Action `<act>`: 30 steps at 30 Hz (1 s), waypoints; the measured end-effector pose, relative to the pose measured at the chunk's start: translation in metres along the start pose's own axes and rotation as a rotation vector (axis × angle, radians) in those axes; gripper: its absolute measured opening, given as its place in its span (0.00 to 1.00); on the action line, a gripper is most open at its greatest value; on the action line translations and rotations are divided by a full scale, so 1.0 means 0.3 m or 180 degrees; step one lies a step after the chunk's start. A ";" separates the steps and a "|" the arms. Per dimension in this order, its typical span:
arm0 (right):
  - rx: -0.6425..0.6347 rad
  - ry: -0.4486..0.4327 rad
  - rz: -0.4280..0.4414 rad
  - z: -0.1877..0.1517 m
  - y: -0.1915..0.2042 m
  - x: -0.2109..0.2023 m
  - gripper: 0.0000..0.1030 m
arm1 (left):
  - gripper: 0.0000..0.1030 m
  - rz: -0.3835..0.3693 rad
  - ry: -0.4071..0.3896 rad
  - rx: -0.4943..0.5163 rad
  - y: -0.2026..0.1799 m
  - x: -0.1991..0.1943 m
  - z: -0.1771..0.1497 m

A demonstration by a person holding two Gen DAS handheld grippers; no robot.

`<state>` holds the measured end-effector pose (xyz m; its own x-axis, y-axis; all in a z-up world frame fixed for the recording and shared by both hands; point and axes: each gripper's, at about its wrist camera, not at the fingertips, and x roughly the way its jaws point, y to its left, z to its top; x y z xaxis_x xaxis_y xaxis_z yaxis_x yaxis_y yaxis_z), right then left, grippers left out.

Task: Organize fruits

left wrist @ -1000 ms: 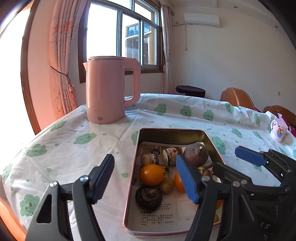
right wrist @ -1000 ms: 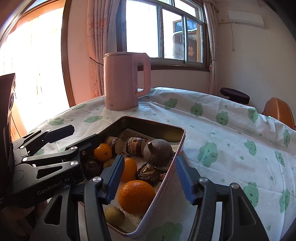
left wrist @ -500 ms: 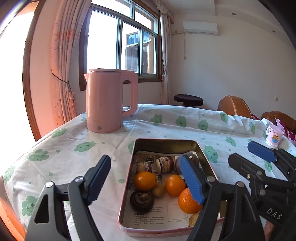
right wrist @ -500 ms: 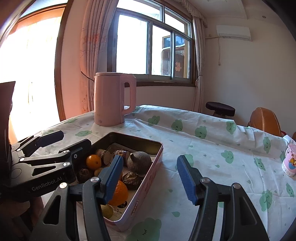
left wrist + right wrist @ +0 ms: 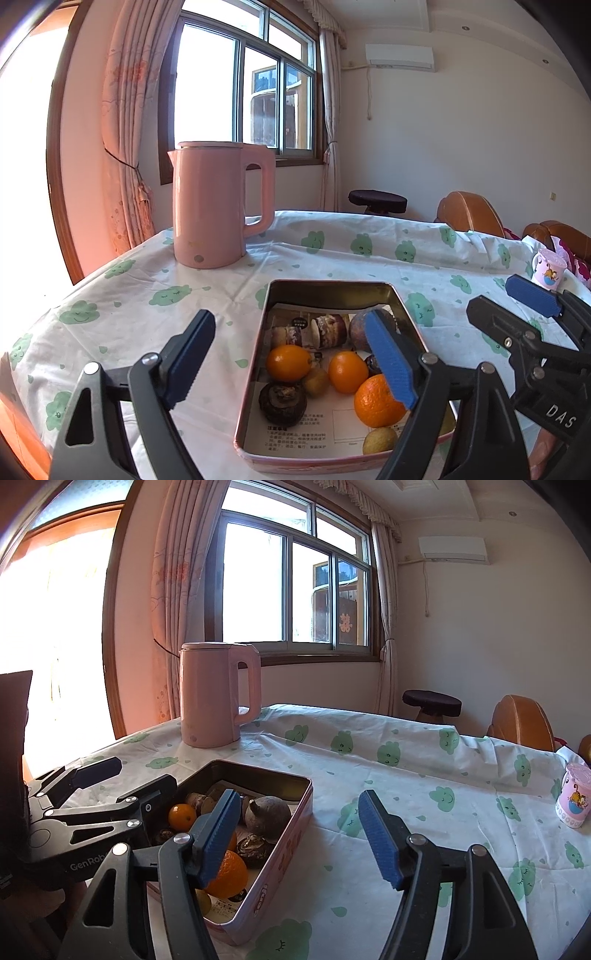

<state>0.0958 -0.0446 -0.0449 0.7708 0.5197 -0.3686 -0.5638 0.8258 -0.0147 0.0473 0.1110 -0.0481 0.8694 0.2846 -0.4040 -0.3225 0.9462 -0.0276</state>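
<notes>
While both tools hung above the near edge of the table, nothing sat between either pair of jaws. At far left stood the pink kettle (image 5: pixel 218 203) on the tablecloth (image 5: pixel 129 314). Nearer, the left gripper (image 5: pixel 284 363) was spreading wide and empty, straddling the left wall of the tin tray (image 5: pixel 255 354). Inside the tray lay the fruits: a small orange (image 5: pixel 288 362), another orange (image 5: pixel 347 371), a large orange (image 5: pixel 376 400) at the near right, and dark round fruits. To the right, the right gripper (image 5: pixel 299 836) was also opening and empty, its jaws astride the tray's right wall. Judged from here, a descent could catch a finger on the rim and tip or shove the tray; round fruit might roll away from the pads.
</notes>
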 end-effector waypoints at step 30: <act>0.0070 -0.0047 -0.0049 -0.015 -0.030 -0.018 0.67 | 1.00 0.0023 -0.0070 0.0066 -0.024 -0.019 0.001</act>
<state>0.0954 -0.0558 -0.0471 0.7836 0.5100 -0.3547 -0.5454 0.8382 0.0002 0.0448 0.1025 -0.0454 0.8751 0.2946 -0.3840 -0.3212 0.9470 -0.0055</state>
